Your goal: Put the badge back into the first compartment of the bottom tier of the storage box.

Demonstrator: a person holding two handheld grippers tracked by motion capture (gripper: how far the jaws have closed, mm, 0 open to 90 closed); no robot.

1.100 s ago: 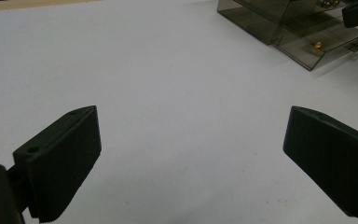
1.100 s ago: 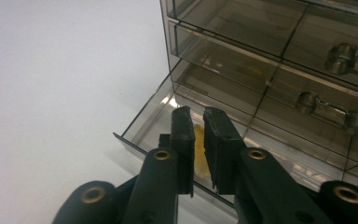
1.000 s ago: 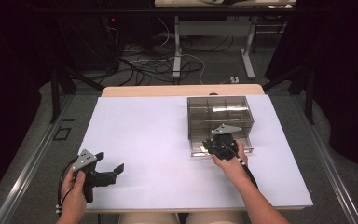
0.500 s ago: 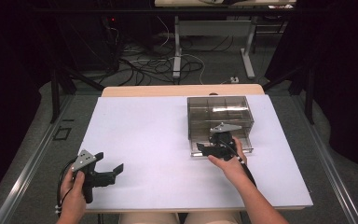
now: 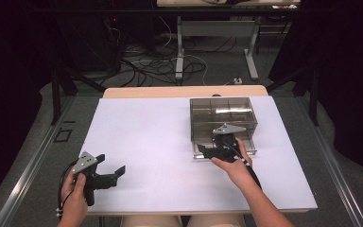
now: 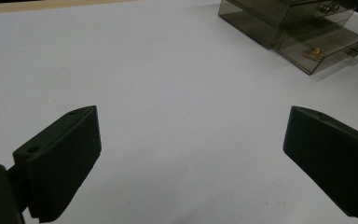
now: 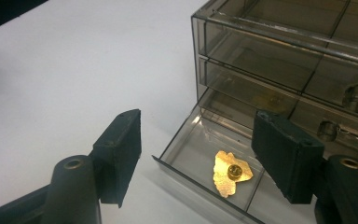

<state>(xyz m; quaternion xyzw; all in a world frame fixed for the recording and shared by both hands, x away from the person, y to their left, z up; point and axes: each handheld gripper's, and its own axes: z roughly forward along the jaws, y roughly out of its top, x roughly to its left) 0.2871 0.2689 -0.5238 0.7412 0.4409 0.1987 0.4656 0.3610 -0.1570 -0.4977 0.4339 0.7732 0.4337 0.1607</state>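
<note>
The right gripper (image 7: 196, 154) hovered with its jaws wide apart and nothing between the pads, just above the open bottom drawer (image 7: 191, 149) of the smoky plastic cabinet (image 7: 279, 51). The gold pin (image 7: 230, 172) lay flat on the drawer floor, below and between the two jaws, nearer the right one and touching neither. Its back faced up, with the round clasp near its middle. Its long axis ran from the upper left, toward the cabinet, down to a narrower tip pointing at the drawer's front wall, roughly along the jaws' own line of reach. In the high view the right gripper (image 5: 220, 150) sat at the cabinet's (image 5: 222, 116) near edge.

The left gripper (image 6: 191, 158) was held well apart from the cabinet (image 6: 303, 32), jaws spread wide over the bare white table (image 6: 168, 70), gripping nothing; the pin (image 6: 314, 53) showed far beyond its right jaw.
</note>
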